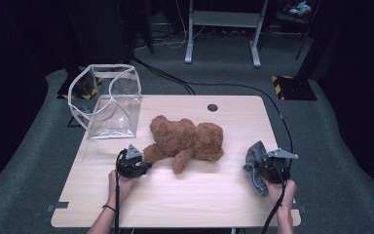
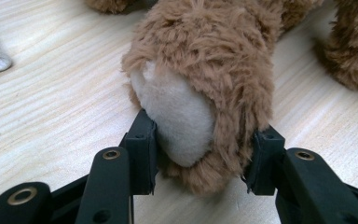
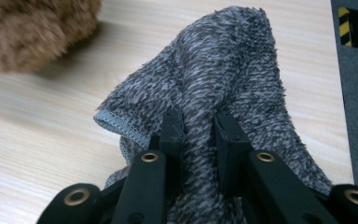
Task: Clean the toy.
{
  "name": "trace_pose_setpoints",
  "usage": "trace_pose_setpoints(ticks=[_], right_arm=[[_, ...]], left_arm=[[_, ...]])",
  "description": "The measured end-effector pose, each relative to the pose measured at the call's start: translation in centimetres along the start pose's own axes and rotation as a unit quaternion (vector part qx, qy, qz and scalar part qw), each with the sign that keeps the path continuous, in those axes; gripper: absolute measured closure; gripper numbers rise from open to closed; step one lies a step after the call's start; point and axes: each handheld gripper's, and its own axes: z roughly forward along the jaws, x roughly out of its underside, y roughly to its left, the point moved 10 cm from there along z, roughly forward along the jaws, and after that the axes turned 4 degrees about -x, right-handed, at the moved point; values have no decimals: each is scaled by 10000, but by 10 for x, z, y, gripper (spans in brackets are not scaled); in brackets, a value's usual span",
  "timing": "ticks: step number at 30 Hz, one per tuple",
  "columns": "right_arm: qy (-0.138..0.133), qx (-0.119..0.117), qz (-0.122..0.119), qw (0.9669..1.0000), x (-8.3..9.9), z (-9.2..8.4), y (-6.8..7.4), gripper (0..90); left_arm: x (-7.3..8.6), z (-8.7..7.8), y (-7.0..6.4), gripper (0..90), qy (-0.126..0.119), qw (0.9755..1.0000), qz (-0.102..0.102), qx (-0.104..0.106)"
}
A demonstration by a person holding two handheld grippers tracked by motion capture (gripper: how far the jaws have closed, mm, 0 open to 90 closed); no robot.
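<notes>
2 tools (image 1: 135, 165) (image 1: 268, 165), unlabelled bear (image 1: 187, 139), cloth (image 1: 254, 158)

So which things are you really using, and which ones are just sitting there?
In use:
- teddy bear, its paw clamped in the left gripper
- grey cloth, pinched in the right gripper

Just sitting there:
- clear plastic bag, at the table's far left corner
- white frame on the floor beyond
</notes>
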Motion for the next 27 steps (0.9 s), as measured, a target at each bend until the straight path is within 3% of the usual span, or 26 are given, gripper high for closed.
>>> trace_pose_setpoints(ticks=[11,13,27], right_arm=[[-163,-238,-206,9994,-23,-6,23,758],[-245,-325,-275,9988,-30,-6,32,758],[-431,-619,-523,9958,-58,-7,61,758]], left_arm=[[0,0,0,539,-9,10000,5,-25],[0,0,0,540,-8,10000,7,-27],[0,0,1,548,-11,10000,10,-58]])
